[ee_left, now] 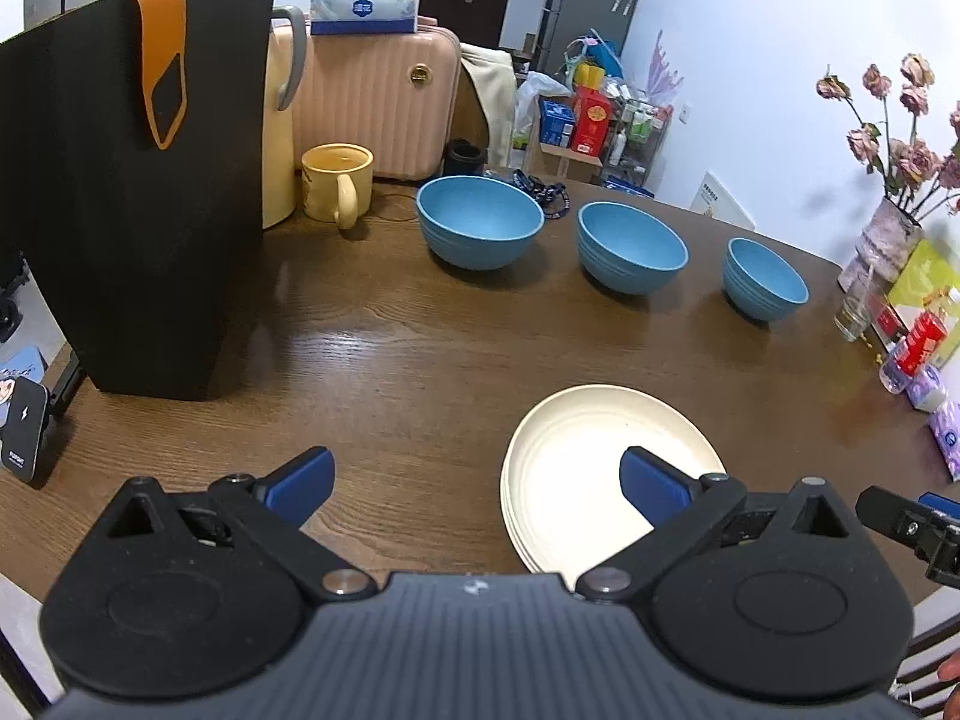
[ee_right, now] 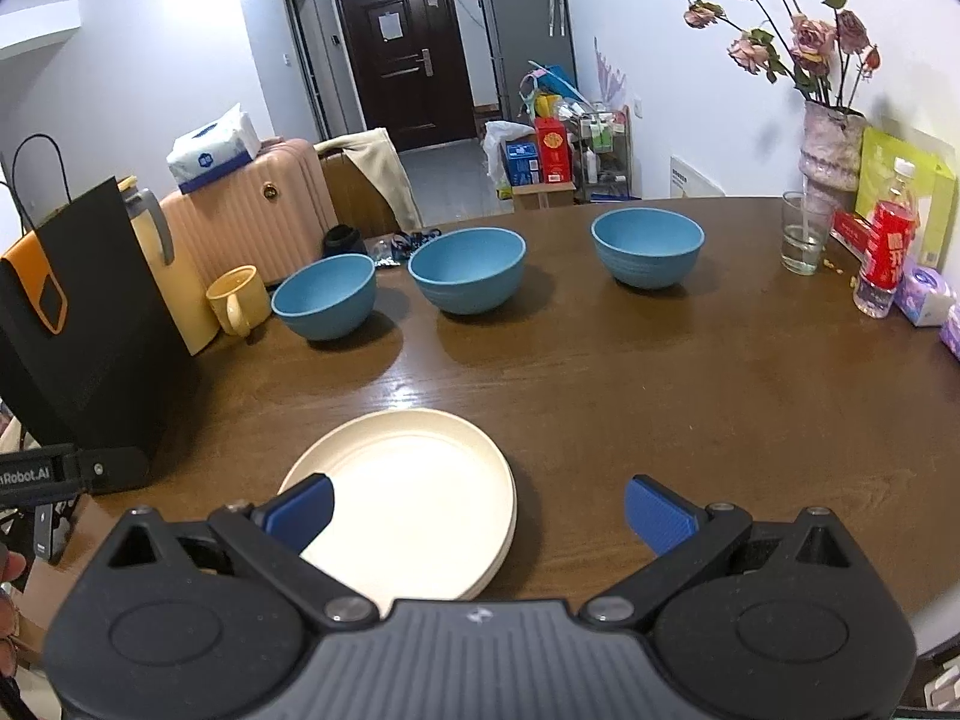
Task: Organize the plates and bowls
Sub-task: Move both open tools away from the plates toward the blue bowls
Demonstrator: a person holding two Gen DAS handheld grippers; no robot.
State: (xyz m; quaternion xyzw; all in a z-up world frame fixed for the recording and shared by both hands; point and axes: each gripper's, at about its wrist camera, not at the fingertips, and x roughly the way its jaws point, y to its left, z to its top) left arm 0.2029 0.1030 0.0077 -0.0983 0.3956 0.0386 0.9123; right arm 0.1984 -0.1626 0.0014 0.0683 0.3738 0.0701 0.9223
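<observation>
A stack of cream plates [ee_left: 576, 468] lies at the near side of the brown table; it also shows in the right wrist view [ee_right: 414, 480]. Three blue bowls stand apart in a row behind it: left bowl [ee_left: 479, 221] [ee_right: 325, 295], middle bowl [ee_left: 631, 246] [ee_right: 467, 276], right bowl [ee_left: 763, 279] [ee_right: 647, 254]. My left gripper [ee_left: 477, 483] is open and empty, left of the plates, its right finger over the stack. My right gripper [ee_right: 480, 510] is open and empty, its left finger over the stack's near edge. The right gripper's tip shows in the left wrist view [ee_left: 918, 525].
A black paper bag [ee_left: 132, 180] stands at the left, with a yellow jug and yellow mug [ee_left: 336, 183] behind it. At the right edge are a vase of dried roses [ee_right: 831, 150], a glass [ee_right: 801, 234], a red-labelled bottle [ee_right: 888, 246] and tissue packs.
</observation>
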